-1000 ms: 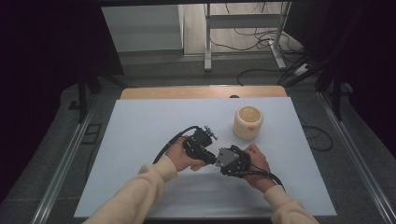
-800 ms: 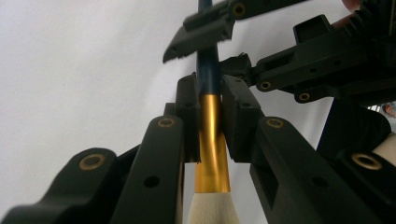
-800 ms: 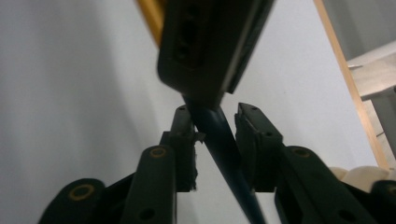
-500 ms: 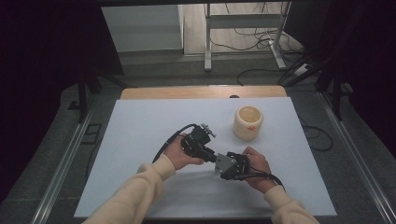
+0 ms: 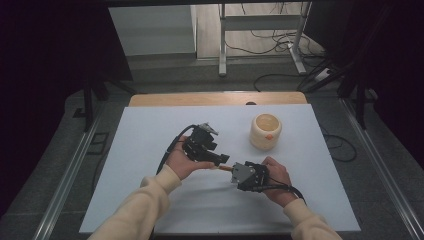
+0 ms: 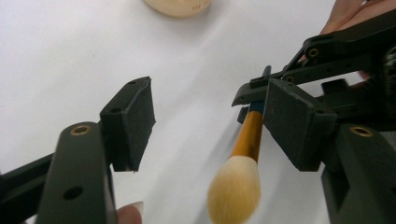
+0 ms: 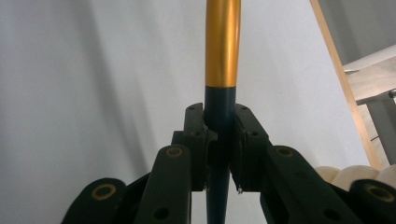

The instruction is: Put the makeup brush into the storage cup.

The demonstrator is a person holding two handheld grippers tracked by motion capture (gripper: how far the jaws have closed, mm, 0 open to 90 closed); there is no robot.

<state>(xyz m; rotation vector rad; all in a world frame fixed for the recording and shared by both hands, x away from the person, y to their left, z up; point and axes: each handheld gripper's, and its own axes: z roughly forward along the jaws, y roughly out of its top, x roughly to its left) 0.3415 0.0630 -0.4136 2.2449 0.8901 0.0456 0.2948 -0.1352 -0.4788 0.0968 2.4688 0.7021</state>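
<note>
Nearest the person, the right gripper [image 5: 235, 170] is clamping its jaws on the dark handle of a makeup brush [image 6: 243, 163], pads pressed tight against it in the right gripper view, so the brush is hanging above the white table [image 5: 150, 200] rather than lying on it. Just beyond, the left gripper [image 5: 222, 160] is standing with its jaws apart; they have just been opening, and the gold ferrule and pale bristle head are sitting between them without either pad pressing. Farther out, a cream-coloured cup [image 5: 265, 131] is standing upright on the table, well apart from both tools.

The handover looks nearly finished, and the risk lies in the left gripper's exit. Its right-hand pad is sitting just beside the ferrule, so a sideways pull would probably knock the brush and twist it in the other grip. That grip is on a thin round handle, which could swivel or slip, letting the bristle end droop toward the table.
</note>
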